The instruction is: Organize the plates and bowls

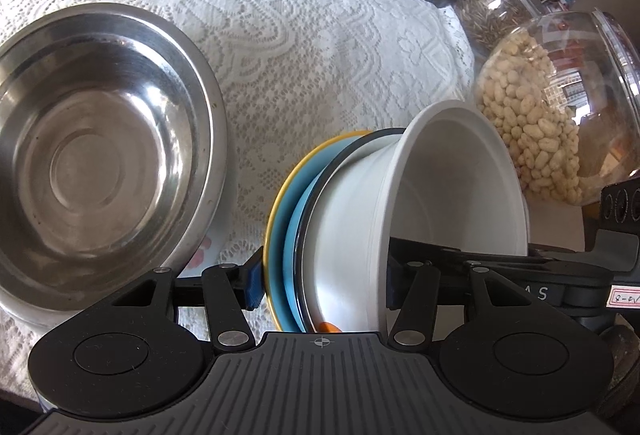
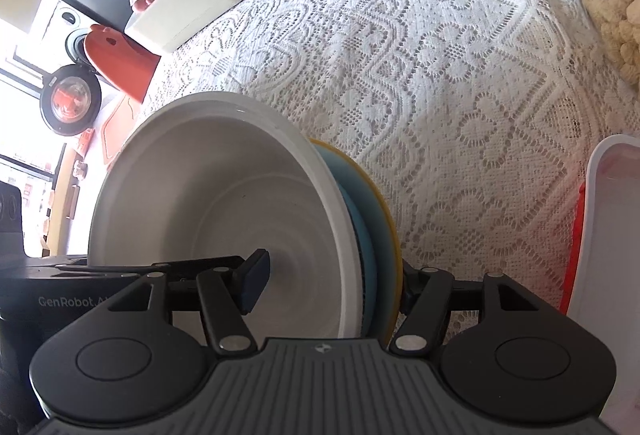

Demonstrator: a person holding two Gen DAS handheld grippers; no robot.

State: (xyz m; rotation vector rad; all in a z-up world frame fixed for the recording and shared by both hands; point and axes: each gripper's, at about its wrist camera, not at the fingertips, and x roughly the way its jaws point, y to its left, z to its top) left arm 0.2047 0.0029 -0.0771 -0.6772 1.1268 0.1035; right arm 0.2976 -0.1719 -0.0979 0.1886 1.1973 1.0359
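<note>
Left wrist view: left gripper (image 1: 322,285) part open, pads clamping tilted stack (image 1: 320,235) of white bowl (image 1: 400,203) and blue and yellow plates, steel bowl (image 1: 100,155) to left

Right wrist view: right gripper (image 2: 332,285) part open, left pad inside white bowl (image 2: 224,203), right pad behind the plates; stack gripped above lace tablecloth (image 2: 440,75)

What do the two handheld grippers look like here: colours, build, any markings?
Both look the same build: a ribbed dark grey body with a small crosshair mark, round black discs at either side, black linkage arms with silver pivot pins, and dark blue finger pads. The left gripper sees the right gripper's white handwritten label; the right gripper sees "GenRobot.AI" lettering on the left one. No cables or sleeves show.
</note>
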